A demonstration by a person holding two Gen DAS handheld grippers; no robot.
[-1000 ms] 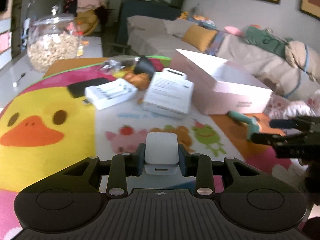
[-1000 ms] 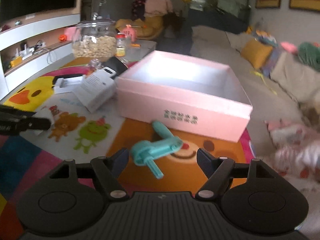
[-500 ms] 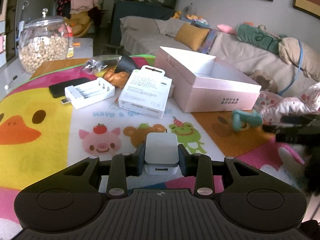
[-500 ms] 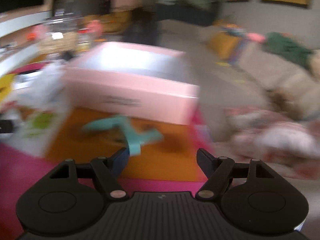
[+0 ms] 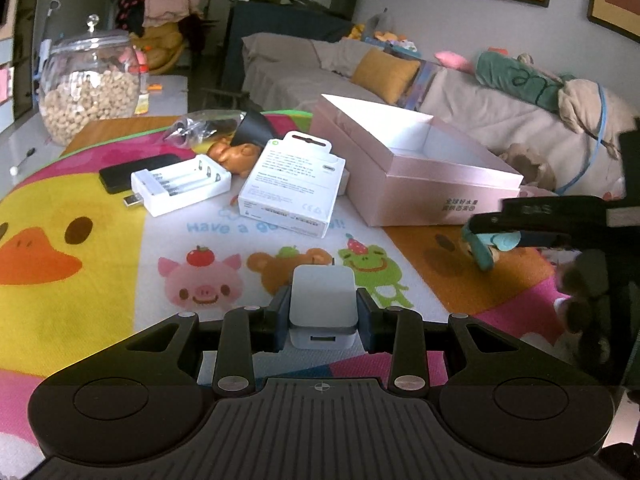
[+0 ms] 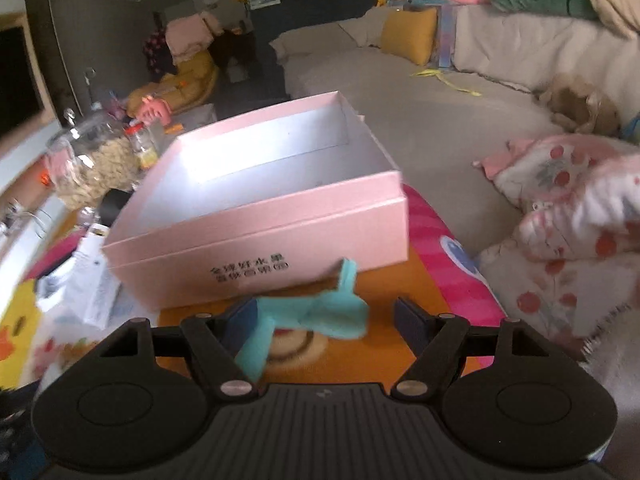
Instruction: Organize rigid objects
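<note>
Teal plastic toy [image 6: 316, 312] is now bracketed by the spread right gripper [image 6: 326, 316], brought closer and rolled, pads not yet pressing; white charger cube [image 5: 322, 300] is kept clamped in left gripper [image 5: 322, 314]; pink box [image 6: 256, 216] just beyond, empty; pickup judged imminent.

pink box [image 5: 416, 184]: matt card | mat [image 5: 80, 280]: printed cloth | jar [image 5: 88, 84]: clear glass | charger [image 5: 322, 304]: smooth white plastic

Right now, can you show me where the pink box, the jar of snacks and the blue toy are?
pink box [image 5: 424, 196], left wrist view, near side wall.
jar of snacks [image 5: 90, 88], left wrist view, glass belly.
blue toy [image 6: 320, 312], right wrist view, its middle.
</note>
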